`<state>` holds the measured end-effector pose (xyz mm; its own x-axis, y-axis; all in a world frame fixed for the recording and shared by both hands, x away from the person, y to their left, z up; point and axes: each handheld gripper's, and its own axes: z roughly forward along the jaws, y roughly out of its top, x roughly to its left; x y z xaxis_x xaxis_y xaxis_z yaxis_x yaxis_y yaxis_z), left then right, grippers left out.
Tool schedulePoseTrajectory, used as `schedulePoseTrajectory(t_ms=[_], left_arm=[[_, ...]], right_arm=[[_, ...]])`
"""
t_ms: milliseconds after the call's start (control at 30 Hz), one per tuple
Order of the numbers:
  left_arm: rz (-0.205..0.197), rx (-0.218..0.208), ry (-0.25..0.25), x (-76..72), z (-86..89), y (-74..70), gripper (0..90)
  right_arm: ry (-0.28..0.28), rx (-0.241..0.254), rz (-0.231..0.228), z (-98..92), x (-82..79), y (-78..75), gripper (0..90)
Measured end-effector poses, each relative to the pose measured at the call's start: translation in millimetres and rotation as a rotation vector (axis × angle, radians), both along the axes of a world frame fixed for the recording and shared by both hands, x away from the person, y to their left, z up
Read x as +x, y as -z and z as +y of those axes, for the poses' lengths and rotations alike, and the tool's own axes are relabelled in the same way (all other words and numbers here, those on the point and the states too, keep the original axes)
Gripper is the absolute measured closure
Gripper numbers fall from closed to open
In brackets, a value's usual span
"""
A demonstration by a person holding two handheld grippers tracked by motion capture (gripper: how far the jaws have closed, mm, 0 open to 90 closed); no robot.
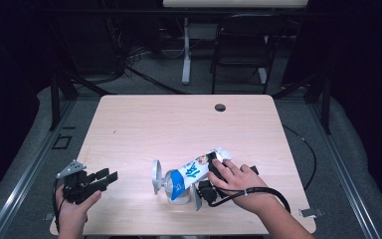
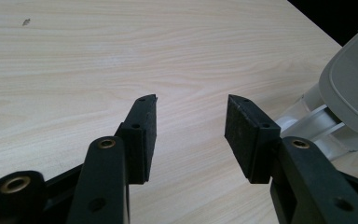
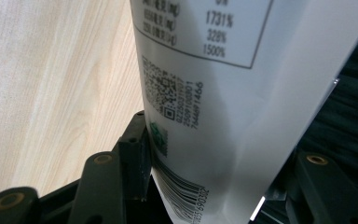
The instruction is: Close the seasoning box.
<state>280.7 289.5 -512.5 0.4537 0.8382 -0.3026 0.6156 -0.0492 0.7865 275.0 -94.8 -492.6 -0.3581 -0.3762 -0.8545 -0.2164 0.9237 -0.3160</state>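
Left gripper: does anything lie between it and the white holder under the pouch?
Nothing visible does. The left gripper has open jaws over bare table, and the white holder stands to its right, with the pouch in the right gripper.

The left tongs [image 1: 110,177] sat near the left, jaws wide apart. The right tongs [image 1: 214,169] squeezed something between their jaws.

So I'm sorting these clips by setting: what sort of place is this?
Probably a lab or recording room, not a home. A bare wooden table with a cable hole stands on grey carpet, cables trail across the floor behind it, and a black folding chair sits in the dark beyond.
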Motion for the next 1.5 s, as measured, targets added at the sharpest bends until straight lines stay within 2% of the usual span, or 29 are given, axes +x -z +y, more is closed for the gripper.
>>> schedulePoseTrajectory(t_ms=[167,200,233,267,333,1500], left_arm=[[0.002,0.001,-0.001,0.0,-0.1,0.3,53.9],[0.001,-0.002,-0.001,0.1,-0.1,0.6,53.9],[0.003,0.0,-0.001,0.2,0.1,0.6,54.0],[0.003,0.0,-0.002,0.2,0.1,0.7,54.0],[0.003,0.0,-0.003,0.2,0.2,0.8,53.9],[0.0,0.0,-0.005,0.3,0.3,1.2,53.9]], right_arm=[[0.001,-0.004,-0.001,0.3,-0.2,-0.2,47.3],[0.01,-0.023,-0.01,1.3,-1.2,-1.5,47.3],[-0.003,0.007,0.005,-0.2,0.4,0.6,47.4],[-0.006,0.014,0.009,-0.5,0.8,1.0,47.3],[0.006,-0.01,-0.005,0.6,-0.7,-0.7,47.4],[-0.004,-0.024,-0.011,1.1,-1.2,-1.0,47.7]])
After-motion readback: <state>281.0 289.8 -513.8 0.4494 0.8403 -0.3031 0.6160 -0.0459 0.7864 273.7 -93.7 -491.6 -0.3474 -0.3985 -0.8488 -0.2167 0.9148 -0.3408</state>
